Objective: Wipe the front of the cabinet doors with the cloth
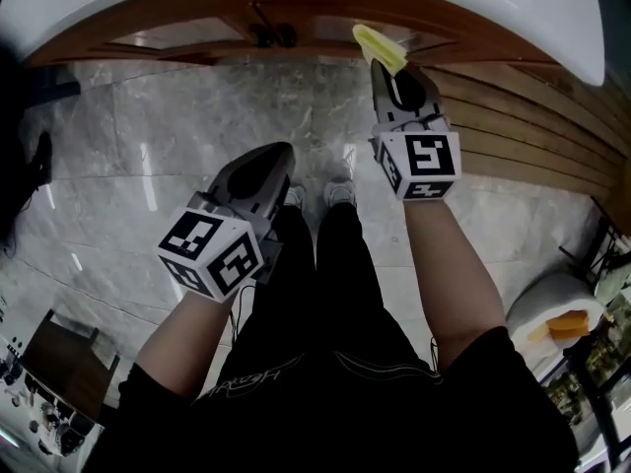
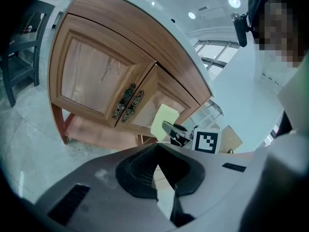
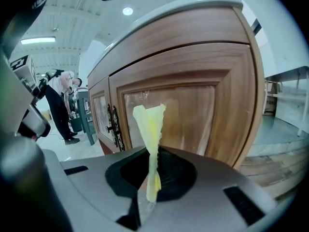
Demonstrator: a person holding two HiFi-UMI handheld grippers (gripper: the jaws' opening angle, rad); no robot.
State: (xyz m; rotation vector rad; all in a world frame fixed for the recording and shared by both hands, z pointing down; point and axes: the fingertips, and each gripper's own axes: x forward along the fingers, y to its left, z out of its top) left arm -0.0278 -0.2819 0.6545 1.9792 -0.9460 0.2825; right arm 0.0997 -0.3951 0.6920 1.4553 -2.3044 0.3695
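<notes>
One cloth (image 3: 150, 129) pinched, right gripper (image 1: 383, 71) outstretched

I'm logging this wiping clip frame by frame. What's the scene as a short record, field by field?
right gripper: shut on the yellow cloth
yellow cloth: upright in the jaws, before the right-hand door; contact unclear
left gripper: shut, empty, held lower and back
cabinet doors: both closed, dark handles at the centre seam
</notes>
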